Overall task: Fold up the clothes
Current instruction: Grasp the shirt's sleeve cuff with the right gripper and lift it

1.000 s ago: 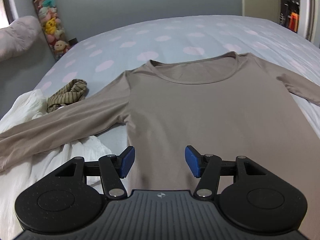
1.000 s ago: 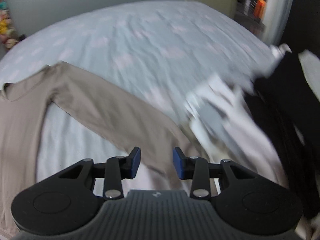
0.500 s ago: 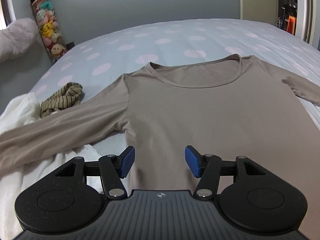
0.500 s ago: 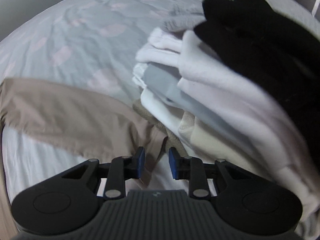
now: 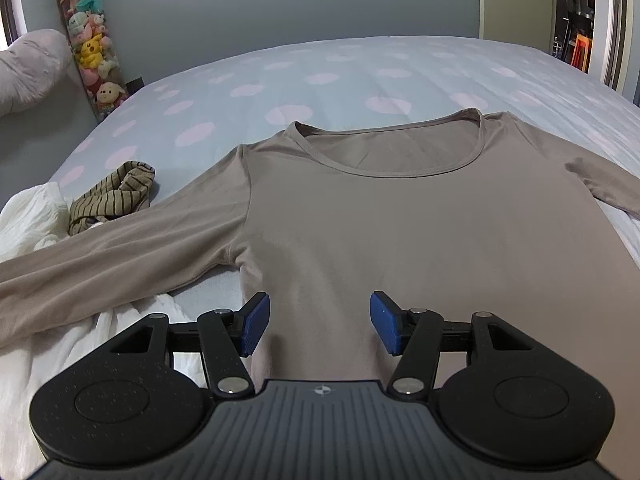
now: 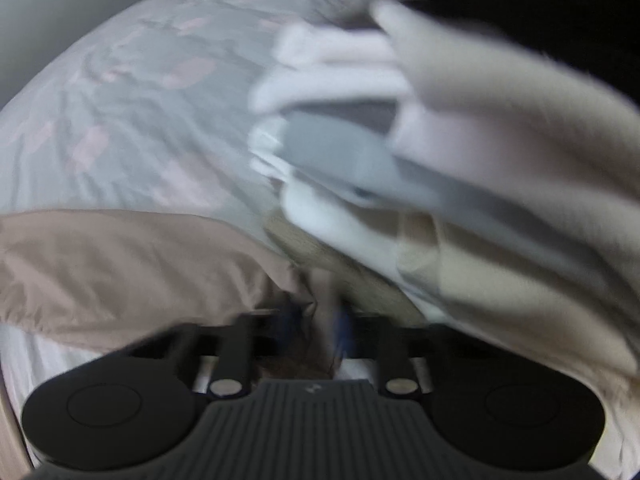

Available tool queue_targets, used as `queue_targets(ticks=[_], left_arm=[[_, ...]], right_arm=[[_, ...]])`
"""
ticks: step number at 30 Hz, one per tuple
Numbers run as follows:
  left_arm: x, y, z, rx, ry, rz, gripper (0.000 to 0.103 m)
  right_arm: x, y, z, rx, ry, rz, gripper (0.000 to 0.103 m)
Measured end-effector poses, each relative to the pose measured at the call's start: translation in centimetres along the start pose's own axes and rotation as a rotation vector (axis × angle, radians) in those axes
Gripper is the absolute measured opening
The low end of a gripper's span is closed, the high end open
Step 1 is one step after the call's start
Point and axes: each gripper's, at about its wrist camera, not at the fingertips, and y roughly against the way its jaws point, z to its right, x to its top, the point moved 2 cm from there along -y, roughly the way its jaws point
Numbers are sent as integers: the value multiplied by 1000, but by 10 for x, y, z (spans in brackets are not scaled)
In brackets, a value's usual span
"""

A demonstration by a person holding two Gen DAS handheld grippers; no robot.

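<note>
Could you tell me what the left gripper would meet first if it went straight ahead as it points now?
Probably the taupe long-sleeved top: the open left gripper points along its body toward the neckline, though its height above the fabric is unclear.

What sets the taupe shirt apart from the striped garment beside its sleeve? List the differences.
The taupe shirt lies spread flat with its sleeves out; the striped garment sits crumpled in a heap. The taupe shirt is plain; the striped garment has dark lines. The taupe shirt covers far more room than the striped garment. Both rest on the dotted bed.
</note>
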Motion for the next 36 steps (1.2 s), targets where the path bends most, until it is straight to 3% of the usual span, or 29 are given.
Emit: queue_targets(ticks=[4, 11, 15, 20, 28, 36], left_arm=[[2, 2, -2, -4, 8, 13, 54], [4, 8, -8, -12, 36, 32, 54], [6, 11, -12, -16, 51, 44, 54], [7, 12, -18, -7, 54, 60, 54], [9, 13, -41, 36, 113, 65, 54], [7, 14, -64, 46, 205, 64, 54]], right_arm=[[14, 25, -4, 16, 17, 53, 8], [73, 77, -31, 70, 89, 73, 8], [115, 109, -70, 108, 179, 71, 8], [143, 159, -145, 214, 332, 107, 8], [127, 231, -283, 365, 644, 165, 8], [84, 269, -398, 463, 901, 185, 8]])
